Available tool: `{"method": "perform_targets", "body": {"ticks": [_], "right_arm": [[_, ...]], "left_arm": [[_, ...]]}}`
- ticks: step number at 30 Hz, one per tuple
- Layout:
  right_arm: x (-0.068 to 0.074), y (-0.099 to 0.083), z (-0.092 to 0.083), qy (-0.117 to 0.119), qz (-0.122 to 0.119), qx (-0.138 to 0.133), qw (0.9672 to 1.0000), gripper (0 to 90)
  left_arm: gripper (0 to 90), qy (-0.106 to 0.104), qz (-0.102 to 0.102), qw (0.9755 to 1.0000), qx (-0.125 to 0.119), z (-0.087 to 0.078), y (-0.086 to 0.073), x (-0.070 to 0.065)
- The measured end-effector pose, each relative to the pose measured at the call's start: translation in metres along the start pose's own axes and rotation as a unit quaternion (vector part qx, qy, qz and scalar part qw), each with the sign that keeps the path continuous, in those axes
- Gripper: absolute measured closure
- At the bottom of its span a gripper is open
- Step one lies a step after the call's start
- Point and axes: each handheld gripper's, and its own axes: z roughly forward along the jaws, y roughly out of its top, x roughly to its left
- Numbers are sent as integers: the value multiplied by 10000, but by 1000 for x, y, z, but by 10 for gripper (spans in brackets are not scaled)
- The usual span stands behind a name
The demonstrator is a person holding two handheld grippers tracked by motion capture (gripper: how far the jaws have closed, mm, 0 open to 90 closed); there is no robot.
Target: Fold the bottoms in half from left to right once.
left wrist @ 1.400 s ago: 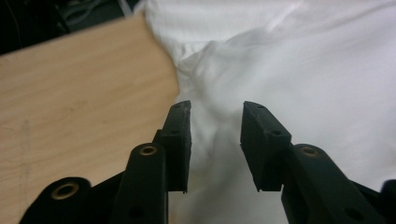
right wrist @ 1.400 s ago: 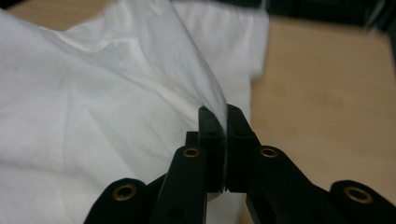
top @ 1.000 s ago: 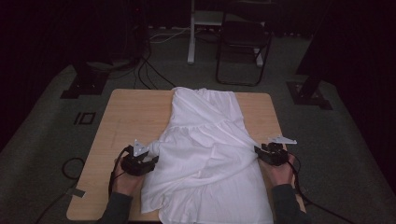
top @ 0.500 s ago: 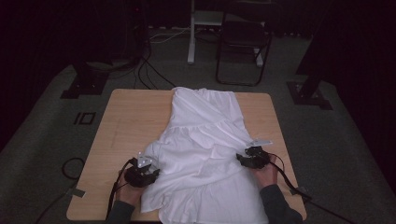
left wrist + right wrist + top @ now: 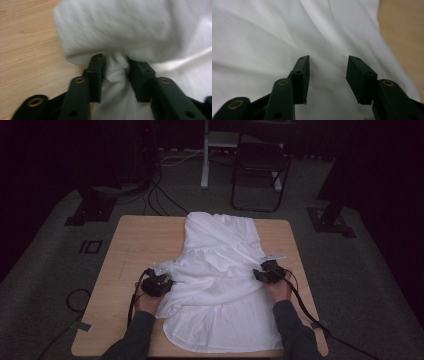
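A white dress [image 5: 220, 285] lies spread along the wooden counter [image 5: 135, 245], its skirt nearest the person. The left tool [image 5: 116, 72] has just been opening slightly yet pinches a bunched fold at the dress's left edge. The right tool [image 5: 328, 75] stands part open over the cloth at the right edge, gripping nothing.

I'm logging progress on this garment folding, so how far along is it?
Early stage. Done: the white garment lies spread on the table, its left edge bunched inward. In hand: the left gripper pinches a fold of cloth; the right gripper sits open over the fabric. Left: probably all the main folds.
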Motion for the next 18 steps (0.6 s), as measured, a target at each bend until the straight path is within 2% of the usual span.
{"method": "perform_targets", "body": {"ticks": [2,4,5,7,10,11,12,14,16,17,18], "right_arm": [[8,9,-6,254,-31,-298,9992,487],[18,17,-7,565,-115,-437,9974,449],[22,20,-5,712,-135,-434,9964,422],[30,25,4,872,-190,-257,9957,374],[38,24,17,973,-295,-53,9948,352],[38,23,21,995,-301,30,9946,374],[38,21,24,1030,-309,146,9941,432],[38,16,26,1148,-402,305,9921,648],[37,11,19,1196,-395,283,9916,804],[37,11,19,1196,-395,283,9916,804],[37,8,15,1183,-378,231,9920,855]], "left_arm": [[596,-57,-61,9999,-117,-7,-1,3],[563,-72,-62,9998,-191,-17,-4,4],[554,-77,-56,9997,-214,-21,-7,4],[525,-98,-66,9998,-190,-29,-14,5],[502,-165,-150,9997,-137,-40,-29,6],[495,-140,-154,9997,-114,-42,-35,6],[487,-131,-162,9998,-53,-43,-40,7],[479,-157,-251,9995,70,-45,-49,9],[479,-257,-319,9991,97,-46,-57,9],[484,-257,-319,9991,97,-46,-57,9],[484,-330,-315,9989,85,-50,-60,7]]}}
